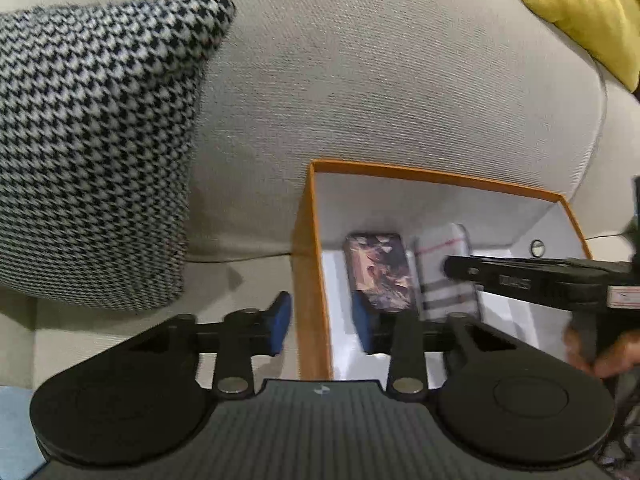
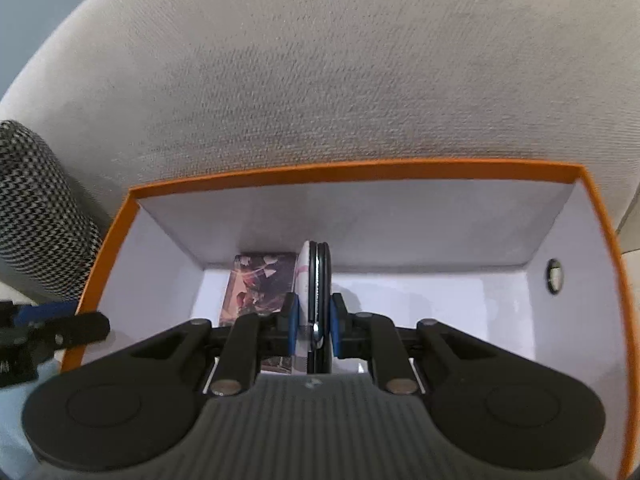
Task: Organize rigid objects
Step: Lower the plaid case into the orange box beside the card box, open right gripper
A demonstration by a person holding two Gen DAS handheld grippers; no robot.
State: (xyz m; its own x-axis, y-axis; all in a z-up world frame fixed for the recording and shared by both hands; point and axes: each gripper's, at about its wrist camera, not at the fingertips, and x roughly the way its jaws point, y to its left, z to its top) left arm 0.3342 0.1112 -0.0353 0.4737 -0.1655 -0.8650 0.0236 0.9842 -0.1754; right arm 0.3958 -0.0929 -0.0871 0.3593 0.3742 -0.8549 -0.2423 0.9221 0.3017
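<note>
An orange box (image 1: 306, 272) with a white inside stands on a beige sofa; it also shows in the right wrist view (image 2: 360, 170). In it lies a dark patterned case (image 1: 378, 272) (image 2: 256, 284). My right gripper (image 2: 314, 326) is shut on a white checked case (image 2: 306, 280), held on edge inside the box beside the dark one. The checked case (image 1: 444, 276) and the right gripper's finger (image 1: 520, 276) show in the left wrist view. My left gripper (image 1: 322, 326) is open and straddles the box's left wall, one pad (image 1: 280, 322) outside and one inside.
A black-and-white houndstooth cushion (image 1: 96, 140) leans on the sofa to the left of the box, and shows in the right wrist view (image 2: 36, 200). A yellow cushion (image 1: 584, 12) sits at the upper right. The sofa back (image 2: 320, 80) rises just behind the box.
</note>
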